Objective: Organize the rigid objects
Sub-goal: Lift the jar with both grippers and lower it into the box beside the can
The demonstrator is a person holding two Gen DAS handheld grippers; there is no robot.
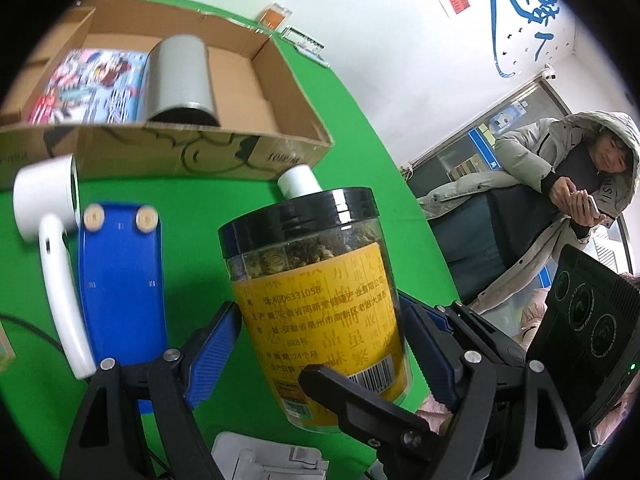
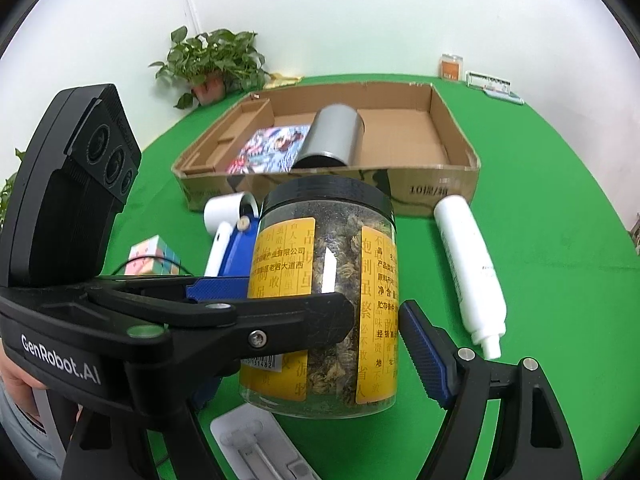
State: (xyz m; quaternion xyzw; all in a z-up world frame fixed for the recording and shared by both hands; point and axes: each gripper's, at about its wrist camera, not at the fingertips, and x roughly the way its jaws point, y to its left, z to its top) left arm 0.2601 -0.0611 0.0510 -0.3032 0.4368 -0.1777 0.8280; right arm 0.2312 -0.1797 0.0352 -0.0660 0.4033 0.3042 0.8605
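A clear jar with a black lid and yellow label is held off the green table between both grippers. My left gripper has a blue pad on each side of the jar. My right gripper also brackets it; its right pad stands just off the glass, and its left side is hidden by the left gripper's finger crossing in front. Behind is a cardboard box holding a grey cylinder and a colourful book.
On the green table lie a white tube bottle, a white hair dryer, a blue flat object and a pastel cube. A grey tray lies at the near edge. A person stands at the right.
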